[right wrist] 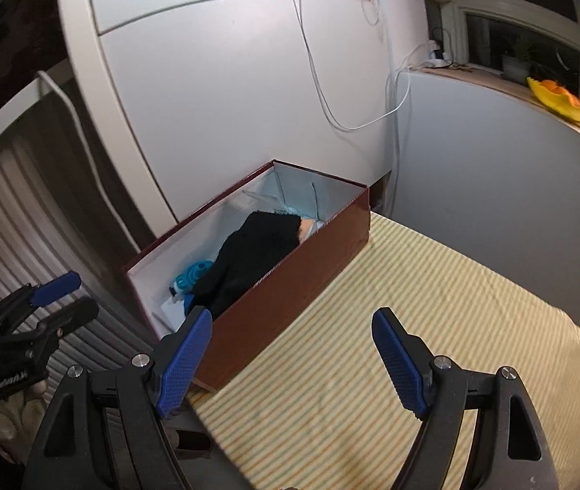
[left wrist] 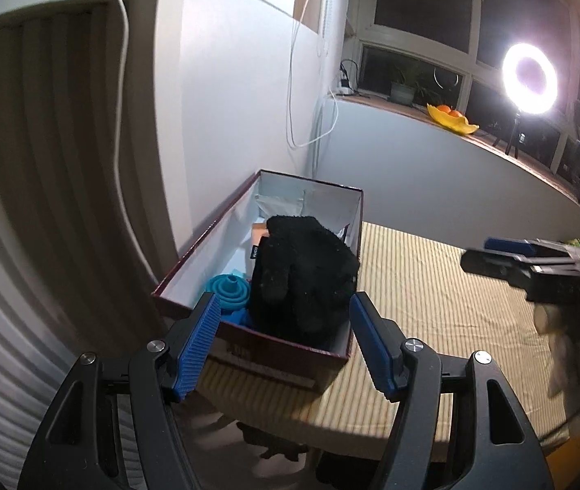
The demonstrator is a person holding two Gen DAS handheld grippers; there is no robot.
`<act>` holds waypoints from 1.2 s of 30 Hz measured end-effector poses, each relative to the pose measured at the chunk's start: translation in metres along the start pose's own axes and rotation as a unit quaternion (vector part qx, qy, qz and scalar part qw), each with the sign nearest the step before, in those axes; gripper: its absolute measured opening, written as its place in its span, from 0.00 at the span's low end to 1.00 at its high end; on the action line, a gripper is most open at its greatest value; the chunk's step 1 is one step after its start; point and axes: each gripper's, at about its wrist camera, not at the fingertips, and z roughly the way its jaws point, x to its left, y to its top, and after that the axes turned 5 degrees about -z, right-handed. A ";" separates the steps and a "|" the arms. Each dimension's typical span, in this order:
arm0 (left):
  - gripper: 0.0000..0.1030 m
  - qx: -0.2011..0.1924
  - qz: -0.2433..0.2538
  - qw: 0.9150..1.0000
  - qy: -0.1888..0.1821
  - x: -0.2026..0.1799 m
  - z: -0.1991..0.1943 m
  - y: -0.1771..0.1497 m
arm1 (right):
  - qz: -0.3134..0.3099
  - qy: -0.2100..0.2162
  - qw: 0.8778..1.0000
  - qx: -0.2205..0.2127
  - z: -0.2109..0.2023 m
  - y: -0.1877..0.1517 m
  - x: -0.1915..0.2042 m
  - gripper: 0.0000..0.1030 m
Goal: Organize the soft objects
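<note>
A dark red box [left wrist: 273, 351] with a white inside stands at the left corner of the striped tablecloth [left wrist: 432, 286]. In it lie a black knitted glove [left wrist: 306, 273], a blue folding funnel [left wrist: 226, 286] and something tan further back. My left gripper [left wrist: 285, 314] hovers open just in front of the box's near end, nothing between its blue pads. In the right wrist view the box [right wrist: 290, 286] lies ahead to the left with the glove [right wrist: 257, 253] inside. My right gripper [right wrist: 292, 322] is open and empty over the cloth [right wrist: 412, 326] beside the box.
A ribbed radiator [left wrist: 24, 204] and a white cabinet [right wrist: 228, 81] with hanging cables flank the box. The windowsill carries a lit ring light [left wrist: 530, 78], a yellow bowl of oranges [left wrist: 451, 119] and a potted plant [left wrist: 403, 90]. Bare striped cloth stretches to the right.
</note>
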 end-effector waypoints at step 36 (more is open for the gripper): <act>0.80 -0.029 0.004 0.999 0.036 -0.021 -0.051 -0.049 | 0.015 -0.065 0.995 -0.078 -0.087 -0.106 0.040 0.87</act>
